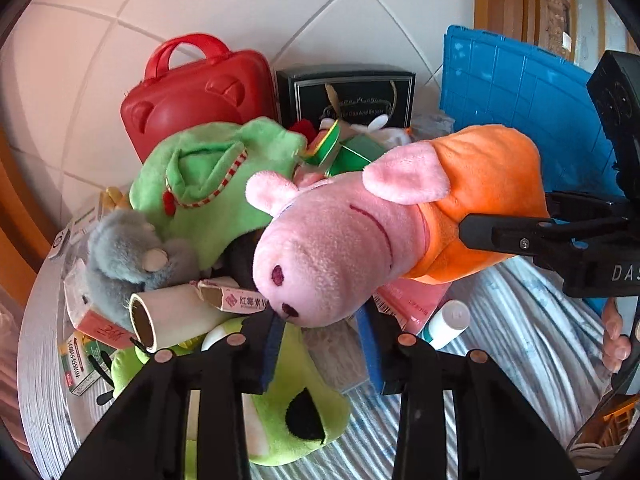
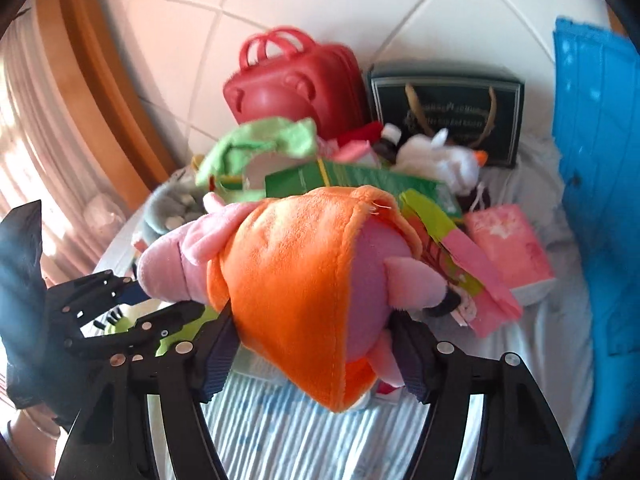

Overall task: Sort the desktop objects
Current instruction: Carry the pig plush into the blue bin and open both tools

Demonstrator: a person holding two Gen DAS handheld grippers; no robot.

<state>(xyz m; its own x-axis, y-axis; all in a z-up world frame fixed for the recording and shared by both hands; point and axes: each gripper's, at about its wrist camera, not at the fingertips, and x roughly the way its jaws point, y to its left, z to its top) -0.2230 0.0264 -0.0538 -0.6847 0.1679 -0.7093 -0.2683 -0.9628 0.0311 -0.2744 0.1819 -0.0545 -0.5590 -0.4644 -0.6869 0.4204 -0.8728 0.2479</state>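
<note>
A pink pig plush in an orange dress hangs in the air over the cluttered table. My right gripper is shut on its body, one pad on each side of the dress; in the left wrist view one of its black fingers presses into the orange cloth from the right. My left gripper sits just under the pig's snout. Its blue pads stand a little apart and I see no squeeze on the snout. The left gripper also shows below the pig's head in the right wrist view.
Below lie a green plush, a grey plush, a lime plush, a lint roller, small medicine boxes, a white tube and a pink pack. A red case, a black box and a blue crate stand behind.
</note>
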